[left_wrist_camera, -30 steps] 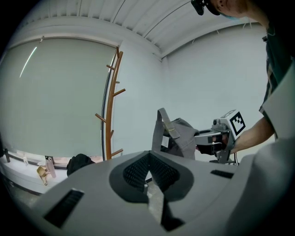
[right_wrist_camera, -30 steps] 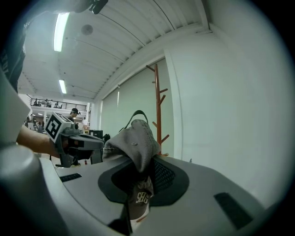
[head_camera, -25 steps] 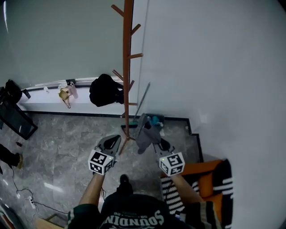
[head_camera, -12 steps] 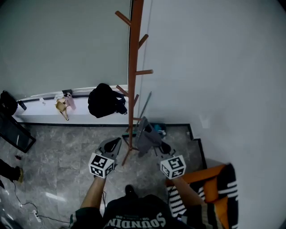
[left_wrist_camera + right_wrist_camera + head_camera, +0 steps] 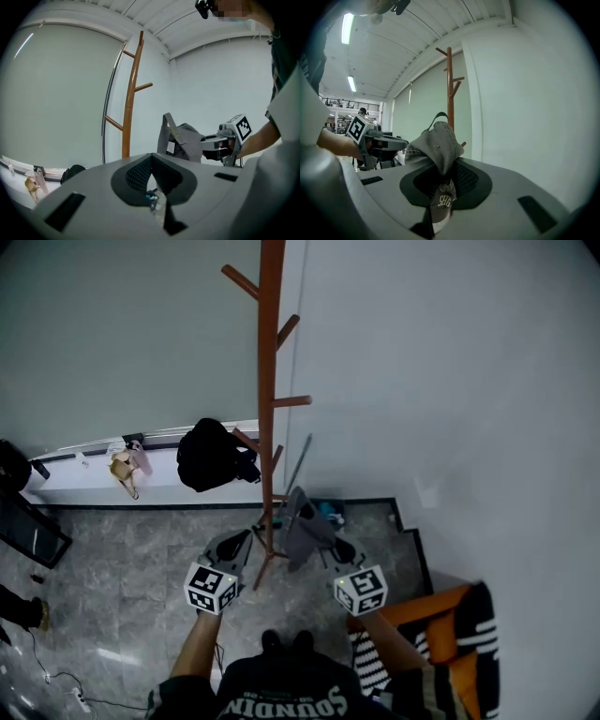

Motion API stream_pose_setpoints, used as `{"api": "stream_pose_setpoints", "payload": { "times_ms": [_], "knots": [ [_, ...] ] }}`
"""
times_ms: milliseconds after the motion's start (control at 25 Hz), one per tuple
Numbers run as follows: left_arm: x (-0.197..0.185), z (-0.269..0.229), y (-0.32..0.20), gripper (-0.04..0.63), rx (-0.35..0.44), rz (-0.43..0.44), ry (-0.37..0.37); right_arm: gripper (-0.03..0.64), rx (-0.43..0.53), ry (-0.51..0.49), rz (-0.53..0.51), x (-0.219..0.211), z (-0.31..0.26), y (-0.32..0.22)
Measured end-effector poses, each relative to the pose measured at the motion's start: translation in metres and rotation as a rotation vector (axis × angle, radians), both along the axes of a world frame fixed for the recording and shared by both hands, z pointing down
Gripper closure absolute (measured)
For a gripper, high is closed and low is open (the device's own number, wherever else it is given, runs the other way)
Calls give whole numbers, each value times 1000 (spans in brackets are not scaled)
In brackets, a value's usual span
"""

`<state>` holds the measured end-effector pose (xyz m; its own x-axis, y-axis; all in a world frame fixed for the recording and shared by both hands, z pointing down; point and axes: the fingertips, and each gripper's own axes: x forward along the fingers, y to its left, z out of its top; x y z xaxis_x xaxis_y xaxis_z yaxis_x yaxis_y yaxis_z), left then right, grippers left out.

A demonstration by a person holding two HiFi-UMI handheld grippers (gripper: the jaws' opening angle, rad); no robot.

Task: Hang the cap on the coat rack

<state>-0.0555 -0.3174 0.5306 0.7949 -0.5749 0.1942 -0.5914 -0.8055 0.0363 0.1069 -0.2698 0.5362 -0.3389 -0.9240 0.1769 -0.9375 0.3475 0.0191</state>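
a person held two tongs out in front, low down, near a tall brown wooden coat rack [image 5: 270, 381] that stood by a white wall [image 5: 450, 381]. the right gripper [image 5: 326, 546] was clamped tight on a soft grey cloth cap [image 5: 302, 524]. the cap stuck up out of its jaws, all bunched and folded, with its strap loop on top. it was just to the right of the rack's pole, down near the foot, and not touching it. it was not on any peg yet. the left gripper [image 5: 239, 545] was on the other side of the pole. its jaws were together at the tips and had nothing in them. a black bag [image 5: 211, 454] sat on a long white ledge [image 5: 84, 474] behind the rack, above the grey stone floor [image 5: 131, 559].
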Motion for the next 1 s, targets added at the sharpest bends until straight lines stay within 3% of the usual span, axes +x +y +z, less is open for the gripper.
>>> {"api": "stream_pose_setpoints", "payload": {
  "times_ms": [440,1000],
  "knots": [
    [29,-7,-11,595,17,25,-6,580,49,15,-17,28,-43,-17],
    [27,-3,-16,595,9,-11,-17,580,114,-5,-33,55,-148,-59]
  ]
}}
